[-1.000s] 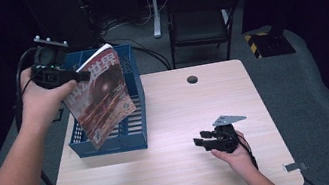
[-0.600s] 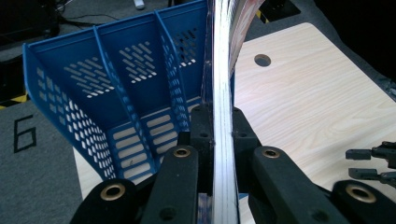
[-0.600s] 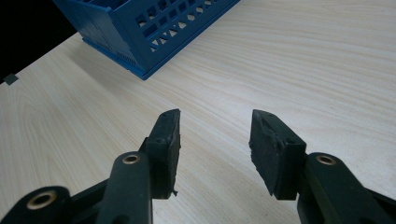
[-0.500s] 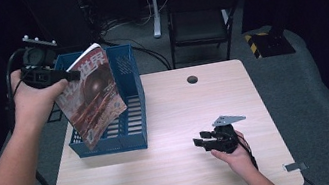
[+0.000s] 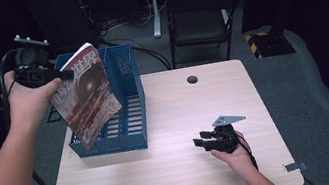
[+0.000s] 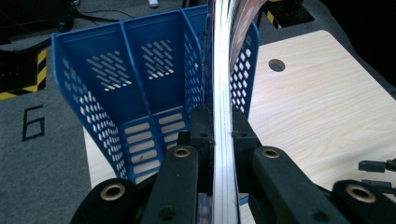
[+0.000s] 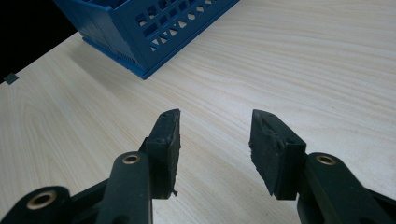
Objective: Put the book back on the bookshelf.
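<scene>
- Now the left gripper [image 5: 66, 75] is up at the far left of the high view, its jaws clamped tight on the top edge of a magazine [image 5: 86, 96].
- Magazine hangs tilted from that grip, its reddish-brown cover facing us, its lower corner dipping over the near left part of the blue file rack [image 5: 124, 79].
- From the left gripper view, the magazine [image 6: 223, 93] runs edge-on straight up between the two black jaws, pages pinched flat, with the rack's [image 6: 93, 93] perforated dividers and slotted floor spread out behind and below it.
- Whether the magazine's bottom edge touches the rack floor, I can't tell.
- Rack sits on the left half of the wooden table [image 5: 190, 169], open side up, near the left edge.
- Over to the right gripper [image 5: 201, 139]: low at the near right of the table, resting in the person's hand, well apart from the rack.
- Right gripper view has its jaws standing apart over bare wood [image 7: 303, 56], nothing between the pads, the rack's blue corner [image 7: 140, 23] off in the distance.
</scene>
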Demonstrator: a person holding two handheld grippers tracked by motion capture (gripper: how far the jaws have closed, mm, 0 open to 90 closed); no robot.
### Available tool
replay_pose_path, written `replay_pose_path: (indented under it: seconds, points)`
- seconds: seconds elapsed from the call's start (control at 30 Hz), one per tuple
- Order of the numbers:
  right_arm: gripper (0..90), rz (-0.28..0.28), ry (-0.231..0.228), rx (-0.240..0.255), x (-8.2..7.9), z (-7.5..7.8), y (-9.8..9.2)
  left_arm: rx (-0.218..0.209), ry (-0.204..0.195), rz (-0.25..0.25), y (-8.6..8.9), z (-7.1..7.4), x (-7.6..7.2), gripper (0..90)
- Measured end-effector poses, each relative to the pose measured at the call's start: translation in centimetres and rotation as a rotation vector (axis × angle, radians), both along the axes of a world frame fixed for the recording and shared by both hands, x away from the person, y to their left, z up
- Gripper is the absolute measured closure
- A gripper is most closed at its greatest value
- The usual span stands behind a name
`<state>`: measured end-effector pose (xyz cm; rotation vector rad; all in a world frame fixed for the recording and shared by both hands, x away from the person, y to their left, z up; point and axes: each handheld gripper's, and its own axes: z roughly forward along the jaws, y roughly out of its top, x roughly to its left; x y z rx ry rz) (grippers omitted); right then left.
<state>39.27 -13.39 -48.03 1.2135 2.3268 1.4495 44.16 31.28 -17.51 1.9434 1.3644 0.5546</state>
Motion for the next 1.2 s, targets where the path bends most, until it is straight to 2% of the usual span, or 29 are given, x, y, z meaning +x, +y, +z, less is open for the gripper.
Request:
replay_pose_path:
  seconds: [0.3,0.53,0.9,0.97,1.2]
  points:
    - [52.8,0.004,-0.001,0.001,0.0,0.0,0.0,-0.013,0.006,0.034,1.2,0.2,0.2,84.1]
    - [52.8,0.002,0.006,0.002,0.0,0.0,0.1,-0.018,-0.008,0.080,1.9,0.4,0.4,84.1]
    - [52.8,-0.001,0.012,0.004,-0.1,0.0,0.1,-0.040,-0.004,0.127,2.0,0.2,1.5,84.1]
    - [52.8,0.004,-0.001,0.000,0.0,0.0,0.0,-0.034,-0.010,0.138,2.0,0.1,1.9,84.1]
    - [52.9,-0.001,0.009,0.005,0.0,0.0,0.0,-0.035,-0.009,0.167,1.9,-0.2,2.5,84.1]
